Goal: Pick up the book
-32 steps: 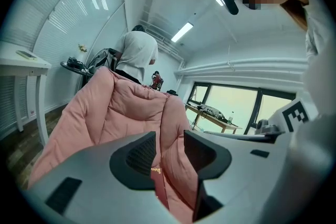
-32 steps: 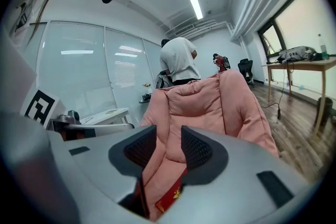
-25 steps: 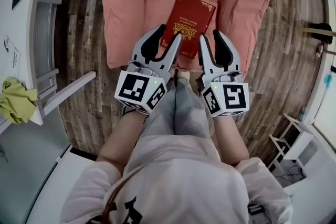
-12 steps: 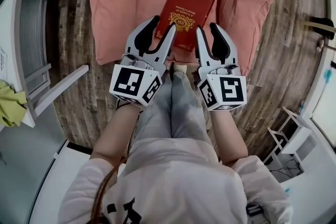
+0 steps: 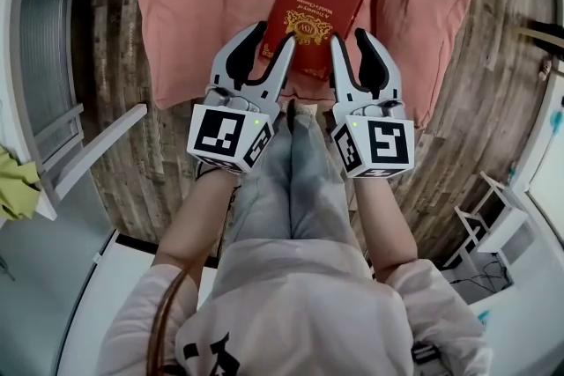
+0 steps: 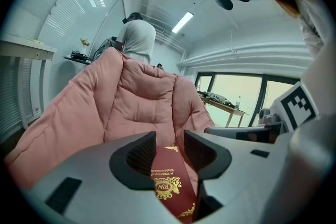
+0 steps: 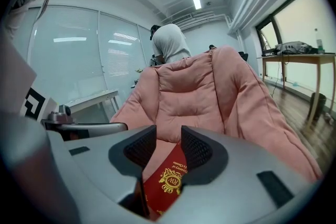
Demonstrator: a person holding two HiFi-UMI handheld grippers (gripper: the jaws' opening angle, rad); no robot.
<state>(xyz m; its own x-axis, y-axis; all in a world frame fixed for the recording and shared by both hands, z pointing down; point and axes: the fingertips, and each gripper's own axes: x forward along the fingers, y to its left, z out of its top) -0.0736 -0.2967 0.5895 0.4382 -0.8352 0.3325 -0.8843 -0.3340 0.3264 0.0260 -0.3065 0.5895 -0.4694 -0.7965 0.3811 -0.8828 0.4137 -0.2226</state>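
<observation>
On the soft pink cushion (image 5: 194,4), flat and face up: a red book (image 5: 317,9) with gold print. Just at its near end, side by side: left gripper (image 5: 262,48) and right gripper (image 5: 351,48). Both half open, jaws apart, holding nothing. Between each pair of jaws, only a peek of the red cover further on. Lower down, grey trouser legs (image 5: 295,172) over a wood floor (image 5: 167,128).

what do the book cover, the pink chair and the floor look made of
Book: dark red matte cover, likely cloth or leatherette, with shiny gold stamped border and emblem. Chair: soft padded pink fabric, quilted and creased. Floor: wood-look planks with visible grain; real wood or laminate is unclear.
</observation>
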